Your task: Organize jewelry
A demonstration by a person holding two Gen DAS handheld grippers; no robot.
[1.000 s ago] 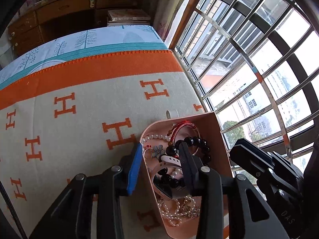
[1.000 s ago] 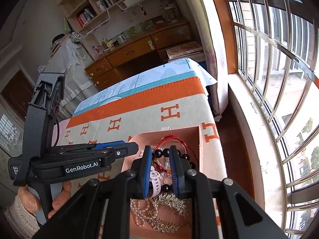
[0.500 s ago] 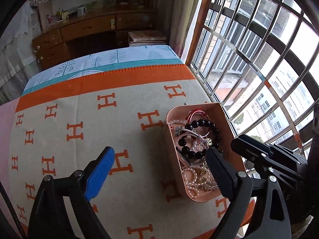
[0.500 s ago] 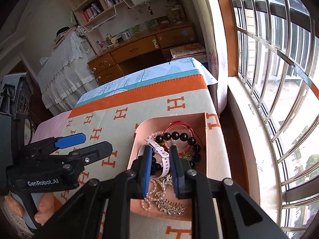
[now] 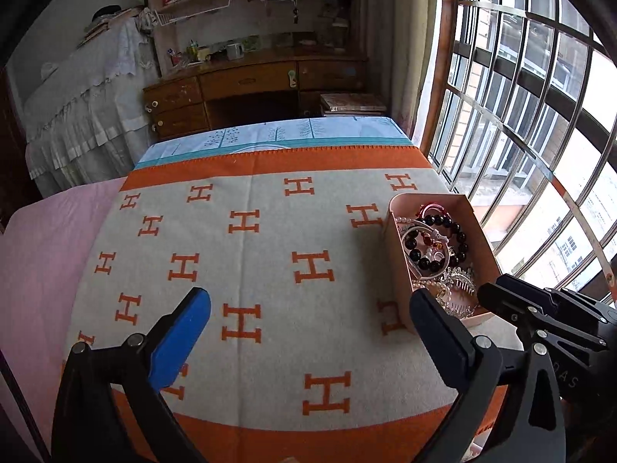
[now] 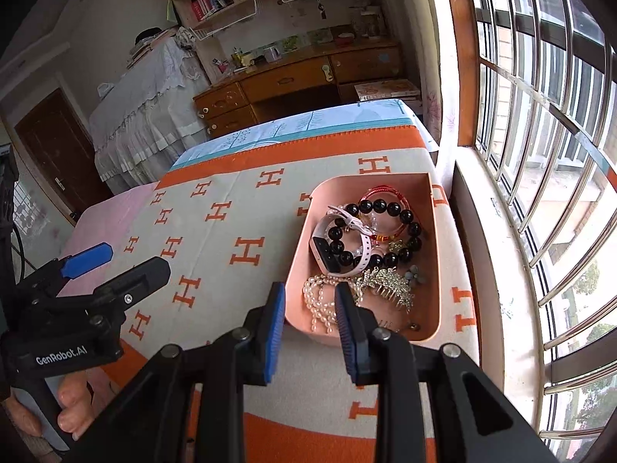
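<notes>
Right gripper (image 6: 310,310) (open) above jewelry-filled pink tray (image 6: 434,254).

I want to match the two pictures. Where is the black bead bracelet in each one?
Left wrist view: the black bead bracelet lies at the right, inside the pink tray.
Right wrist view: the bracelet sits just right of centre, in the tray's middle, threaded through the white watch.
Shared landmark: the orange-H blanket under the tray.

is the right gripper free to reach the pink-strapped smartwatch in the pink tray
Probably yes: the right gripper is open and empty at the pink tray near rim; the pink-strapped smartwatch lies on top, though a black bead bracelet crosses it.
</notes>
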